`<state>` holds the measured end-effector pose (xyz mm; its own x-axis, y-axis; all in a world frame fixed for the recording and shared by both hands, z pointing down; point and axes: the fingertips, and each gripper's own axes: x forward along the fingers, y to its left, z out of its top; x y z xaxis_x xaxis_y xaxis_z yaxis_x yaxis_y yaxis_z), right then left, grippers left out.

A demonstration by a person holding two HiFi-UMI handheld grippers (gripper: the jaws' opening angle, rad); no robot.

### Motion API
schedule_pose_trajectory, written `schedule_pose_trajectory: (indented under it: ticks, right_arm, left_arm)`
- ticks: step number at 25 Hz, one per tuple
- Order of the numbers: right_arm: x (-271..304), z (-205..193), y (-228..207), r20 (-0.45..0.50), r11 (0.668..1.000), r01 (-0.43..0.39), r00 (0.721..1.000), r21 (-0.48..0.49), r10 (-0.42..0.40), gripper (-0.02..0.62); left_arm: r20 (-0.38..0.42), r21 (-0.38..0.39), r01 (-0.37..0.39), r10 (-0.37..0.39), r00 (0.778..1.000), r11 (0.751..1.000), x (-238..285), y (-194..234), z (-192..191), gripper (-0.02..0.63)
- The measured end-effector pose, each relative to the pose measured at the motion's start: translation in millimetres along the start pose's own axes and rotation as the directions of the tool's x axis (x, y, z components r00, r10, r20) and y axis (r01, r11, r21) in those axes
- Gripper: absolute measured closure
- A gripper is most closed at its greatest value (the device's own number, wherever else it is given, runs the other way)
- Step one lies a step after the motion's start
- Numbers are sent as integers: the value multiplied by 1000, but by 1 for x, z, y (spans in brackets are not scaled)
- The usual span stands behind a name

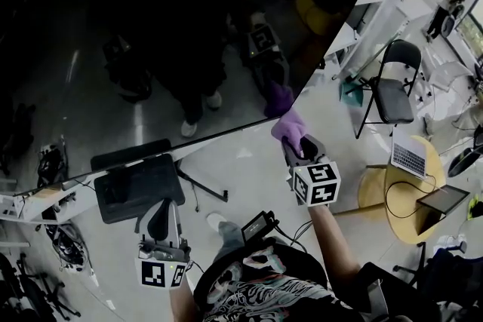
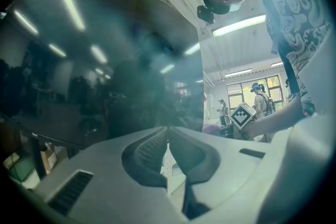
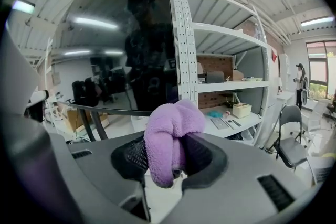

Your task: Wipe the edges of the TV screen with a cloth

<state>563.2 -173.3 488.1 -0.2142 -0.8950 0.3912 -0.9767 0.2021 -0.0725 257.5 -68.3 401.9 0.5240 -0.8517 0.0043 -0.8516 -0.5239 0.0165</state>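
The big dark TV screen (image 1: 151, 49) fills the upper left of the head view, with the person reflected in it. A purple cloth (image 1: 288, 124) sits right at the screen's lower right corner, its reflection just above it. My right gripper (image 1: 293, 141) is shut on that cloth (image 3: 170, 139), which bulges out between the jaws, and the screen (image 3: 121, 34) stands just beyond it. My left gripper (image 1: 160, 219) hangs lower left, below the screen's bottom edge. Its jaws meet with nothing between them (image 2: 167, 139). The screen (image 2: 94, 71) looms to its left.
A dark stand base (image 1: 139, 188) lies on the floor under the TV. White shelving (image 3: 226, 60) stands right of the screen. A black folding chair (image 1: 394, 87) and a round wooden table (image 1: 377, 188) with a laptop (image 1: 410, 154) are further right. Cables and gear clutter the left floor.
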Motion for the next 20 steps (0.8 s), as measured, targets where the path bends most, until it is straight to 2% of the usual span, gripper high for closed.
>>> schedule_pose_trajectory:
  ticks: [12, 20]
  right_arm:
    - [10, 6, 13, -14, 994, -108, 994, -19, 107, 437]
    - [20, 12, 19, -15, 984, -174, 985, -35, 174, 437]
  left_arm:
    - [2, -32, -61, 61, 998, 998, -18, -4, -7, 581]
    - [-6, -25, -112, 112, 994, 993, -18, -7, -11, 581]
